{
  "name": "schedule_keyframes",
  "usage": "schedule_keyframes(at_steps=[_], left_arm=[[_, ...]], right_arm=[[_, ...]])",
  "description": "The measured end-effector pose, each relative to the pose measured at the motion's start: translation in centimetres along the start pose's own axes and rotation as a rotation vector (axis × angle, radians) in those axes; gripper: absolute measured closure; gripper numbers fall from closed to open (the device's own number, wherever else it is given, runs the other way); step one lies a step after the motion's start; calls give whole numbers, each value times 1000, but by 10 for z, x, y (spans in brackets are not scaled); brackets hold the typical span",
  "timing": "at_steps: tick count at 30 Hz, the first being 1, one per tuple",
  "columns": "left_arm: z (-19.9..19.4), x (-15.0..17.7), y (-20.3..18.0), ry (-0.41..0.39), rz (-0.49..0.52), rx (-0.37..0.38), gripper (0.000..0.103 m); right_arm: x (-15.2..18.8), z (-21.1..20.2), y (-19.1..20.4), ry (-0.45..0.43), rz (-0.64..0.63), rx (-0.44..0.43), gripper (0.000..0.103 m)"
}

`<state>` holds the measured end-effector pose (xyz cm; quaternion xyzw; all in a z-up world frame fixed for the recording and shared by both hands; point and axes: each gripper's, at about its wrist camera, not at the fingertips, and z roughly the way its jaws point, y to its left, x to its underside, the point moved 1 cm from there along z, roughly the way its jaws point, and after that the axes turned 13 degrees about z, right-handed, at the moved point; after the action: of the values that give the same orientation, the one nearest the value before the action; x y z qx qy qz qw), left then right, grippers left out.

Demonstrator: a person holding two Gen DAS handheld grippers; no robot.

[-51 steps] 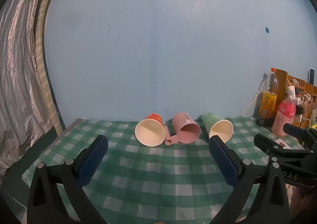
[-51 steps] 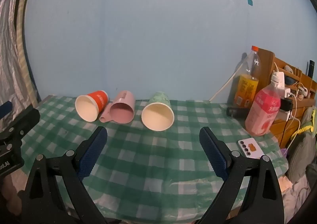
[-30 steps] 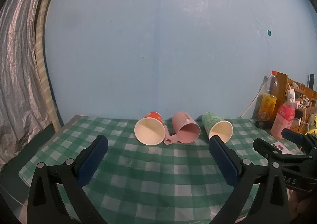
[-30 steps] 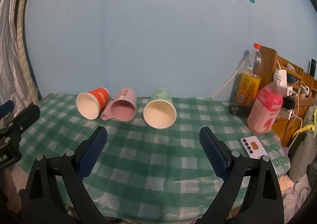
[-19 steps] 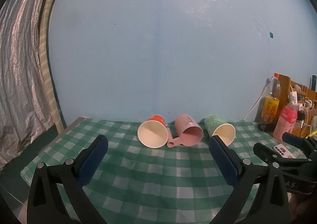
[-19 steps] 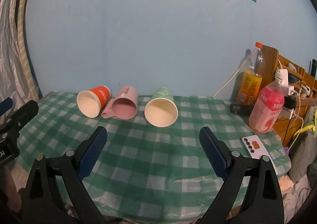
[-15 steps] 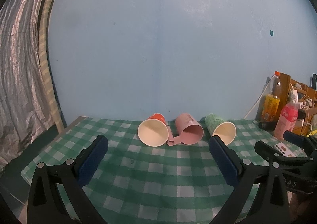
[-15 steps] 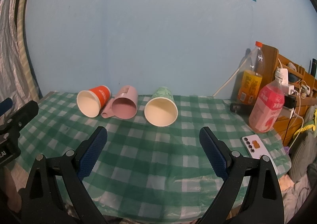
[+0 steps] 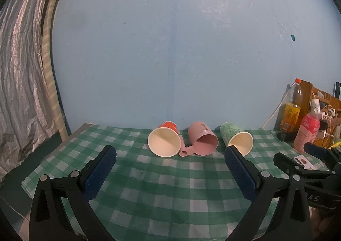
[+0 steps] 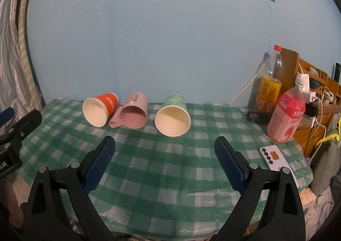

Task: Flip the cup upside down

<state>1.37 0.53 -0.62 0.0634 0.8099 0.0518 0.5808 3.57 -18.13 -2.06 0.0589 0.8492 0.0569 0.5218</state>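
Three cups lie on their sides in a row near the back of the table [image 10: 170,168], with their open ends facing the cameras. The paper cup with writing [image 10: 100,109] is on the left, the mug [image 10: 134,114] lies just beside it in the middle, and the patterned cup [image 10: 173,115] is on the right, a little apart. Two bottles [image 10: 286,113] stand at the far right, and a phone [image 10: 275,159] lies flat in front of them near the table edge.

Green cup [image 9: 236,139] rim partly behind left hand-held gripper [image 9: 170,171] finger
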Motion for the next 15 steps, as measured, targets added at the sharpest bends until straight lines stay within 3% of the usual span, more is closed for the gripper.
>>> schedule_keyframes(at_steps=[15], left_arm=[[2, -1, 0, 8, -2, 11, 0]], right_arm=[[0, 0, 0, 6, 0, -2, 10]])
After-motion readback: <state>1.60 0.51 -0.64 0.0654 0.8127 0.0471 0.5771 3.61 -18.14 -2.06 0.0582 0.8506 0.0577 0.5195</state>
